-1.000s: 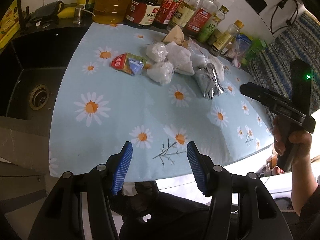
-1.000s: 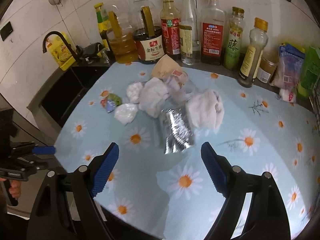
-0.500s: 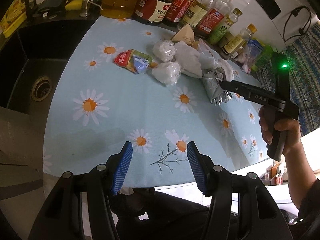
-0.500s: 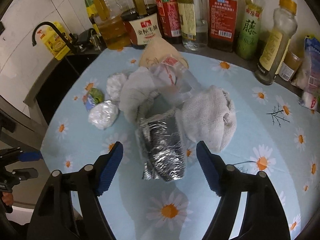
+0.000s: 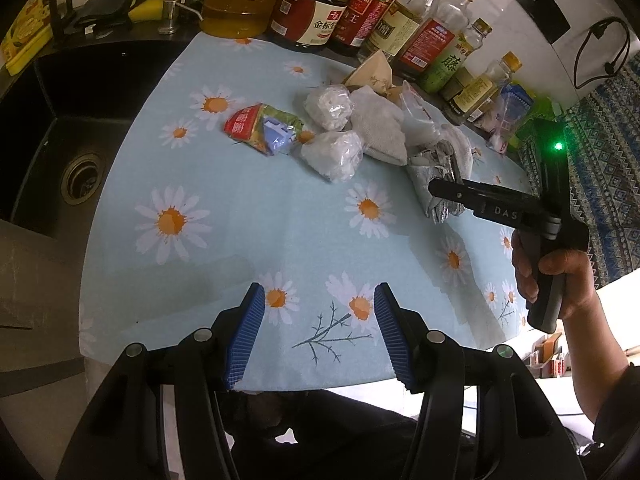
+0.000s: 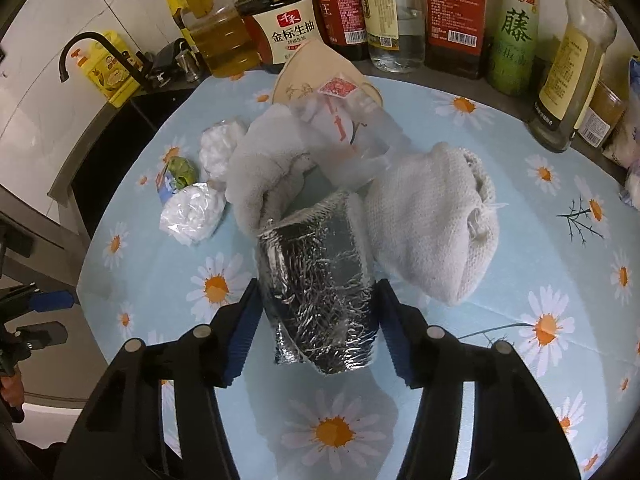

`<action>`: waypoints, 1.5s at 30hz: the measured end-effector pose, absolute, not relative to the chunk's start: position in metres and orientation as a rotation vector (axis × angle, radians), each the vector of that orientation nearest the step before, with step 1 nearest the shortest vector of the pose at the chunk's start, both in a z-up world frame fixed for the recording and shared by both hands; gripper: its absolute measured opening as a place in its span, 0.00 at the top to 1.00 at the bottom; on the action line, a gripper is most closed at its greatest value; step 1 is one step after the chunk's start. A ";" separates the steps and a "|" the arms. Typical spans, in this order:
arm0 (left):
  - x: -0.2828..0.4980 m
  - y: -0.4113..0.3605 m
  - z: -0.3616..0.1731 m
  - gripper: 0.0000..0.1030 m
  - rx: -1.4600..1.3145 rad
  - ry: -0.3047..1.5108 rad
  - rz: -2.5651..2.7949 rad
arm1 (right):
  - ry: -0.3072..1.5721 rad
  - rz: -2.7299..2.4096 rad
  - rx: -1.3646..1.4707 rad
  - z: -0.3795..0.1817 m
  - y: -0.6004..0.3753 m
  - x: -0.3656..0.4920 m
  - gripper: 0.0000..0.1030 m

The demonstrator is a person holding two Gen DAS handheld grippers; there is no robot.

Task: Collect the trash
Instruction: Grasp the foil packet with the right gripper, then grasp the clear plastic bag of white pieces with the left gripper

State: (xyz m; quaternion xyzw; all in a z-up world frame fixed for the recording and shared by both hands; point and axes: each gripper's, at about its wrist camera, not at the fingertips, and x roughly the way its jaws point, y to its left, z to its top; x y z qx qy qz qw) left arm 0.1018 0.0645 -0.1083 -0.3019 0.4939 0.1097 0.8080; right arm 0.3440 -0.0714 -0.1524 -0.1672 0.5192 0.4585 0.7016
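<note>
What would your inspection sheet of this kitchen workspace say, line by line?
Surface: daisy cloth over the counter.
Job's things: foil bag, two cloth bundles, two plastic wads, snack wrapper, all clustered.
Clutter: bottles along the back wall.
Grippers: right hand-held gripper closing around the foil bag; left hand-held gripper open, empty, at the near edge.
Cables: black cord on the wall.
Surroundings: sink, tap.
</note>
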 end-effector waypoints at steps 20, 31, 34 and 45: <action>0.173 0.072 -0.108 0.47 -0.528 1.080 0.159 | 1.130 1.059 -0.261 -0.118 -0.111 0.312 0.46; 0.217 0.083 -0.122 0.47 -0.490 1.116 0.149 | 1.166 1.023 -0.197 -0.120 -0.142 0.299 0.46; 0.229 0.083 -0.126 0.47 -0.468 1.127 0.150 | 1.177 1.010 -0.181 -0.122 -0.148 0.300 0.46; 0.250 0.091 -0.143 0.34 -0.462 1.164 0.168 | 1.207 1.000 -0.162 -0.130 -0.154 0.303 0.46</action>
